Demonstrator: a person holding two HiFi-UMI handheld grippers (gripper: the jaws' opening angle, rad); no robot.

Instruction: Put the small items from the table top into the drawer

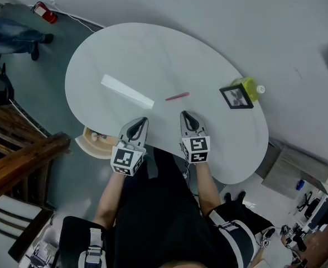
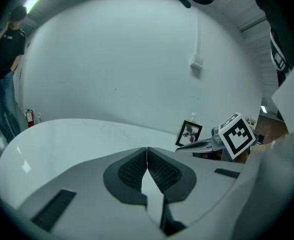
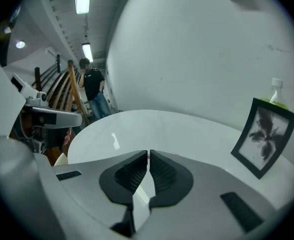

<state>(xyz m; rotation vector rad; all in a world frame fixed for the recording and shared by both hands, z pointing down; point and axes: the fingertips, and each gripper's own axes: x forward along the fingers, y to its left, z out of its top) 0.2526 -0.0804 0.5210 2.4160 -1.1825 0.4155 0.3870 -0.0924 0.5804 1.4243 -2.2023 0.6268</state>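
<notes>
On the white oval table lie a long white flat box and a red pen. A black picture frame stands at the right with a yellow-green bottle behind it. An open beige drawer juts out under the table's near left edge. My left gripper hangs over the near edge, just short of the white box, shut and empty. Below the pen my right gripper is shut too, with nothing in it. The frame also shows in the right gripper view.
A red fire extinguisher lies on the floor at the far left, near a person's legs. Wooden stairs rise at the left. A grey cabinet stands right of the table.
</notes>
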